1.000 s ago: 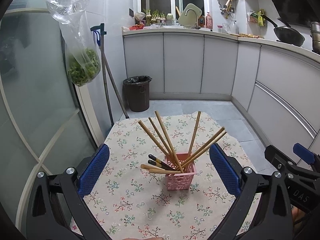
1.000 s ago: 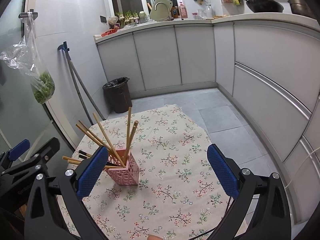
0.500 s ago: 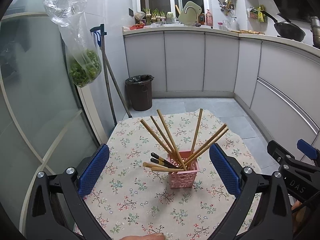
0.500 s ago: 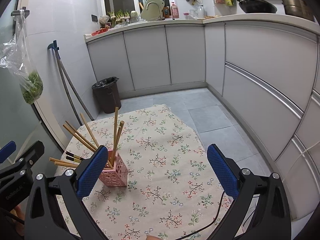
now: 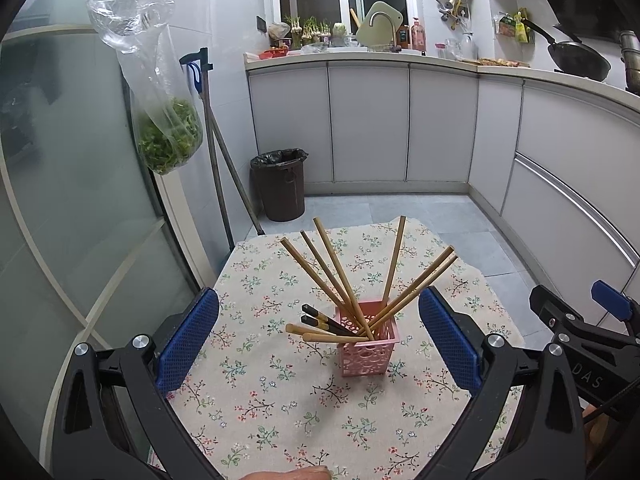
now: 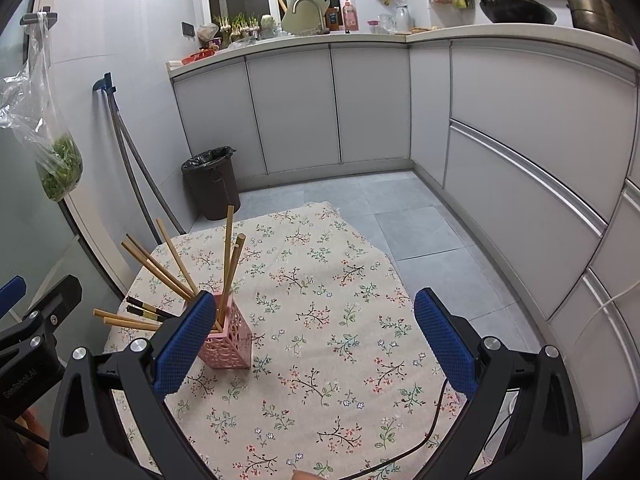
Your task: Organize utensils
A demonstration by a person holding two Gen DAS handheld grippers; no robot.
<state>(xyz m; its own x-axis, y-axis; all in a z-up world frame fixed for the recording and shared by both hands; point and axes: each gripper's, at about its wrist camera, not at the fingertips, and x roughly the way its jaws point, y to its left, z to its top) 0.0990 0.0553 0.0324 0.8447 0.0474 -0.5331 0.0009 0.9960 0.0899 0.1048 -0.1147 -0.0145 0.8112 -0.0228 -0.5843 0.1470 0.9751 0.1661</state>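
A pink perforated holder (image 5: 368, 346) (image 6: 230, 344) stands upright on the floral tablecloth (image 5: 280, 392) (image 6: 328, 320). Several wooden chopsticks (image 5: 340, 276) (image 6: 228, 256) fan out of it, and two dark-tipped ones (image 5: 320, 320) (image 6: 144, 310) lean out to the left. My left gripper (image 5: 318, 340) hangs open above the table, just in front of the holder, nothing between its blue pads. My right gripper (image 6: 316, 342) is open too, with the holder beside its left pad. Each gripper shows at the edge of the other's view.
A dark bin (image 5: 280, 184) and a leaning mop handle (image 5: 224, 168) stand on the tiled floor beyond the table. A bag of greens (image 5: 166, 120) hangs at the left by the glass door. Grey cabinets (image 6: 520, 160) curve round the back and right. A black cable (image 6: 432, 420) lies on the cloth.
Both grippers have pulled back and risen slightly, so the holder sits a little farther off. Both stay open; the chopsticks have not moved.
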